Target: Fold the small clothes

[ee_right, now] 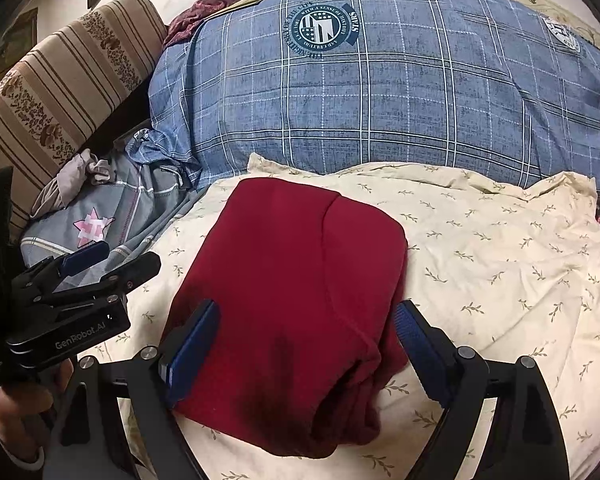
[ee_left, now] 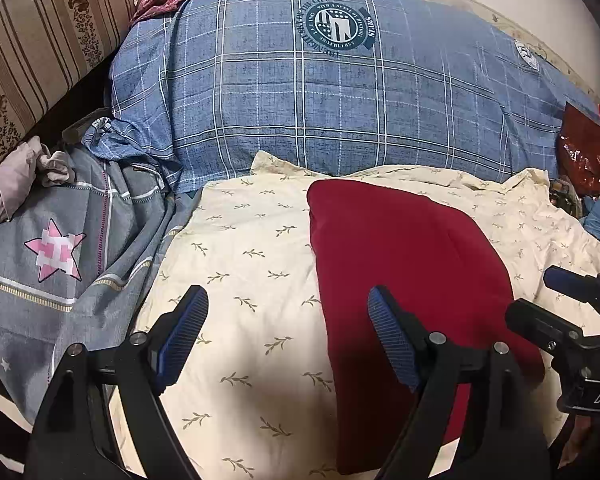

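Note:
A dark red garment (ee_left: pixel 404 264) (ee_right: pixel 300 280) lies folded into a flat, rounded rectangle on a cream sheet with a leaf print (ee_left: pixel 252 264) (ee_right: pixel 500 264). My left gripper (ee_left: pixel 288 320) hovers open over the sheet at the garment's left edge, its right finger above the red cloth. My right gripper (ee_right: pixel 306 340) stands open above the garment's near end, one blue pad on each side and neither pressing it. Each gripper shows in the other's view: the right gripper (ee_left: pixel 540 296) at the right edge, the left gripper (ee_right: pixel 116 264) at the left, held by a hand (ee_right: pixel 24 392).
A big blue plaid duvet (ee_left: pixel 340 112) (ee_right: pixel 380 100) is heaped behind the sheet. At the left lie a grey quilt with a pink star (ee_left: pixel 56 256), a crumpled pale garment (ee_left: pixel 24 176) and a striped cushion (ee_left: pixel 40 48). A red plastic bag (ee_left: pixel 588 152) sits at the right.

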Action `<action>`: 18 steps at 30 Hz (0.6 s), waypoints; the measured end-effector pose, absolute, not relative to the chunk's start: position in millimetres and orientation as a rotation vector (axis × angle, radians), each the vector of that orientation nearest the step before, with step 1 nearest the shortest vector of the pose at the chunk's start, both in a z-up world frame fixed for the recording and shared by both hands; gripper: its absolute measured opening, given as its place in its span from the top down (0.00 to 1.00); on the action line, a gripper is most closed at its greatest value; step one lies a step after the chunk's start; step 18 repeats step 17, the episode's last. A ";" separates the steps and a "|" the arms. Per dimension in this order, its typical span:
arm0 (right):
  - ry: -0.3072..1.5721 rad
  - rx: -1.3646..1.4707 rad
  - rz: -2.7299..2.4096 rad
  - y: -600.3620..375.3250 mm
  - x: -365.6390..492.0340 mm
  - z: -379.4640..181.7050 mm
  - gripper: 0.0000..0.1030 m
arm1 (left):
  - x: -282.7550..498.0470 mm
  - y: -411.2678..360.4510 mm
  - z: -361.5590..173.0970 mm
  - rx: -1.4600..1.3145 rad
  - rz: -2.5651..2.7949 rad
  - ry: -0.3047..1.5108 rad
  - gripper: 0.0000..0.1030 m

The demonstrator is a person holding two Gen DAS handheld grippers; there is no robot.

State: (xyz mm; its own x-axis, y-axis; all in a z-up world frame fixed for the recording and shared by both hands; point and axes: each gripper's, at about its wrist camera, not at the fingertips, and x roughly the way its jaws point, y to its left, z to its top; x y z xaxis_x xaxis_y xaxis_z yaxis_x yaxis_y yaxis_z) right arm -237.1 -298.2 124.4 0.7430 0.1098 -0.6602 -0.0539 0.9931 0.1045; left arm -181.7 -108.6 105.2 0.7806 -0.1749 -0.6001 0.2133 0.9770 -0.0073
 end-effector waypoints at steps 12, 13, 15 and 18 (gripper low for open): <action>0.745 0.080 0.099 -294.7 -232.2 119.1 0.12 | -176.7 -104.1 97.6 0.048 -0.210 0.659 0.20; 0.746 0.080 0.101 -294.9 -231.3 118.8 0.13 | -176.2 -103.8 96.8 0.048 -0.211 0.657 0.20; 0.748 0.087 0.103 -297.3 -229.9 118.4 0.13 | -174.7 -102.9 95.4 0.047 -0.215 0.655 0.20; 0.749 0.102 0.098 -304.4 -227.7 118.3 0.13 | -170.4 -100.6 93.5 0.042 -0.220 0.668 0.20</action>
